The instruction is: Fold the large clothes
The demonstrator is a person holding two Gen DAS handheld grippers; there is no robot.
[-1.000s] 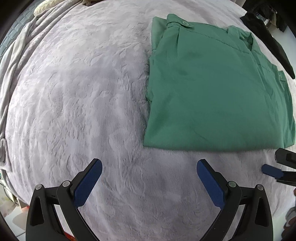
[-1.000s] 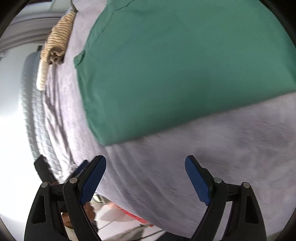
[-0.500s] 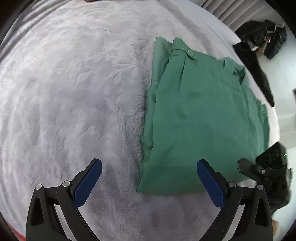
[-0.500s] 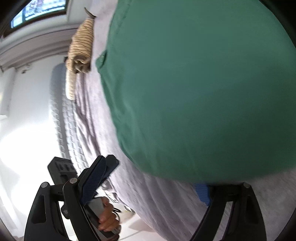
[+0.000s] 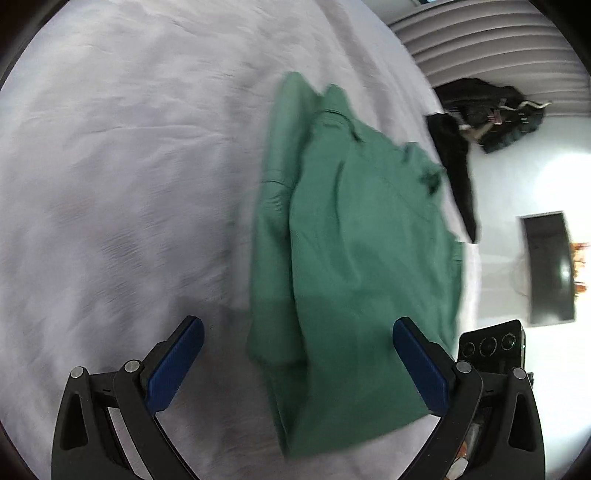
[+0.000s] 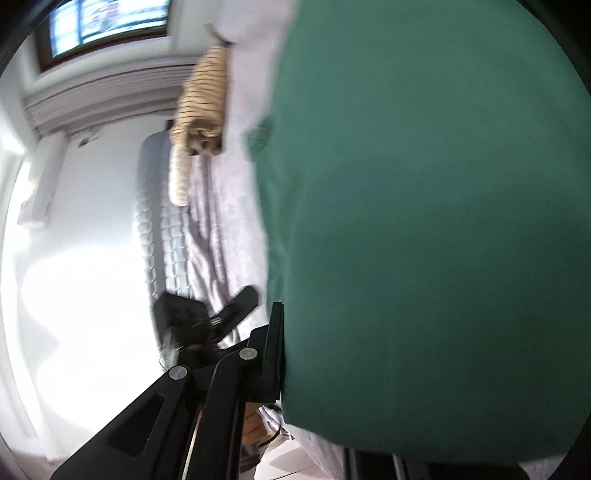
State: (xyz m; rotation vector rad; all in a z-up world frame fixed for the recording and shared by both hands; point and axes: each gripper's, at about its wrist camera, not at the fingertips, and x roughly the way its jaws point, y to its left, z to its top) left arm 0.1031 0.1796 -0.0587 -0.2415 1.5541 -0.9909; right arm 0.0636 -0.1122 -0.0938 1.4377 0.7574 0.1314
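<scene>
1. Green garment (image 5: 362, 266) is lying part-folded on the grey-lilac bed cover (image 5: 110, 166), toward the bed's right edge in the left wrist view; its near hem is rising off the cover, so it is being lifted at that end.
2. It is looking light, soft and limp: thin woven cloth, layers stacked along the left fold. Likely sagging and sliding apart if held at one point only.
3. Not fragile, not slippery on the plush cover; the cover is probably gripping it a bit, so dragging would bunch it.
4. Best hold, by my guess: pinching all layers at the two near corners, close to the hem, and keeping both corners level while carrying them over.
5. Right gripper (image 6: 280, 350) is sitting at the cloth's edge; its jaws have just been closing, and now are standing nearly together with green fabric between them, so clamped on the garment. One finger is hidden behind the cloth.
6. Left gripper (image 5: 295, 365) is hovering over the near left corner, blue pads (image 5: 173, 365) wide apart, fabric lying between them but nothing pinched.
7. Further out: a black garment (image 5: 458, 170) is draping over the bed's far right edge, a striped tan cloth (image 6: 199, 110) is lying at another edge, and a window (image 6: 107, 22) is showing beyond. Frames are blurring.
</scene>
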